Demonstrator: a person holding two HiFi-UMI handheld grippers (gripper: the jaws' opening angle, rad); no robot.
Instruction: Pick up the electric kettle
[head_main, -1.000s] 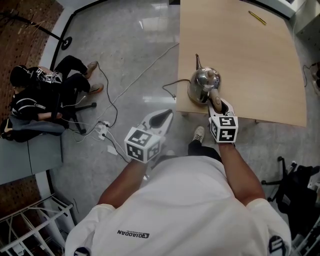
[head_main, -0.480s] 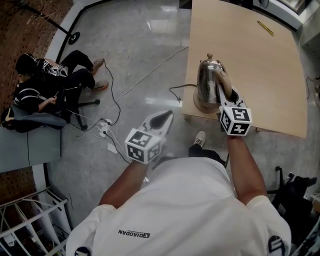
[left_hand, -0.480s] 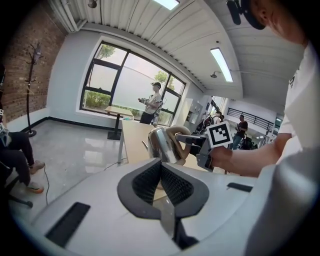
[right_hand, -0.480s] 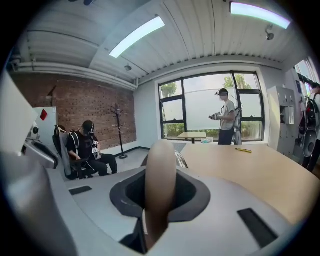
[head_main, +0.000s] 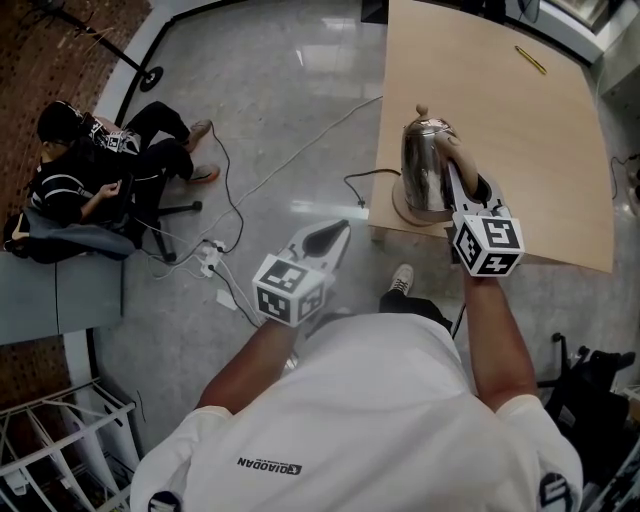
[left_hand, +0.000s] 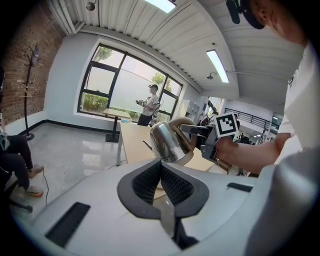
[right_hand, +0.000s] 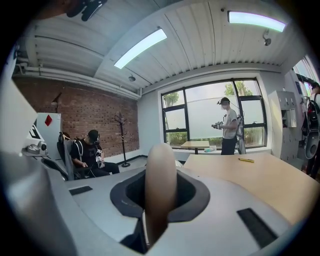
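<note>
Here, 1 kettle (head_main: 424, 160) in right tool (head_main: 460, 176), 1 base (head_main: 402, 211), 1 table (head_main: 530, 130).

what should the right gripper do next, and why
Probably lift straight up, slowly. The right gripper is shut on the kettle handle, the kettle is near the table edge, and a cord trails off toward the floor.

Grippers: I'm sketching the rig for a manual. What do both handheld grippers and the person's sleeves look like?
The left gripper and right gripper share smooth light-grey shells tapering forward, with dark pads in a dark-rimmed recess. Each carries a white cube with black square markers. No cables show. The person wears a white short-sleeved T-shirt.
</note>
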